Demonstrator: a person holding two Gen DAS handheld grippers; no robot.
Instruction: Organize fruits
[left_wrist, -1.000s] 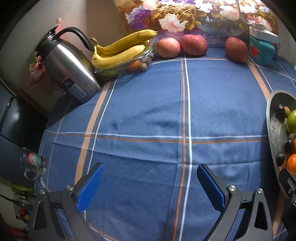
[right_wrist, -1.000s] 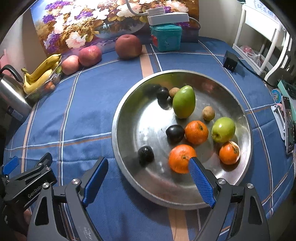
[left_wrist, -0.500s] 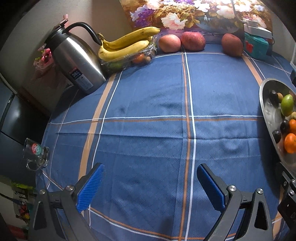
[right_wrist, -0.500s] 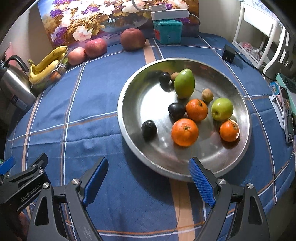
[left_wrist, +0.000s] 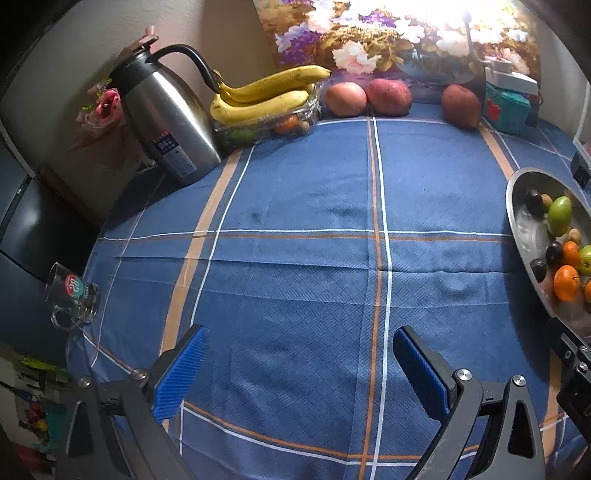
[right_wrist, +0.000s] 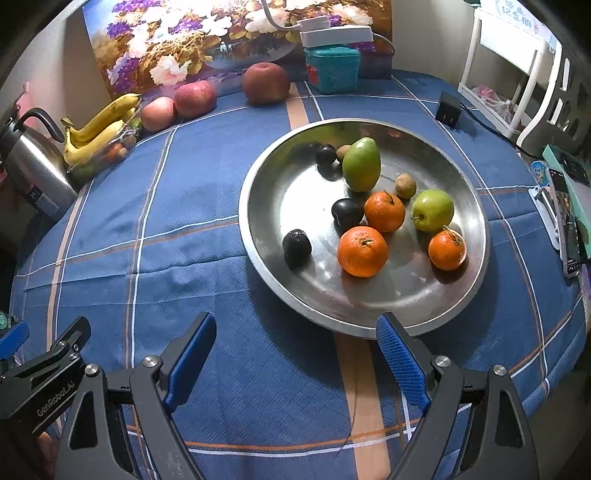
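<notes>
I see both tools gaping wide and empty — left tool (left_wrist: 297, 363) over bare cloth, right tool (right_wrist: 295, 350) near the fruit tray (right_wrist: 280, 192).

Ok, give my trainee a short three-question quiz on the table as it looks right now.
1. How many oranges lie in the steel bowl?
2. True or false: the right gripper is shut on a fruit.
3. What are the bananas resting on: A) the bare tablecloth, B) a clear plastic container, C) the steel bowl?

Key:
1. Three, the largest nearest the right gripper.
2. False: its jaws stand open and empty over the tablecloth, as do the left gripper's.
3. B, the clear plastic container beside the kettle.
</notes>
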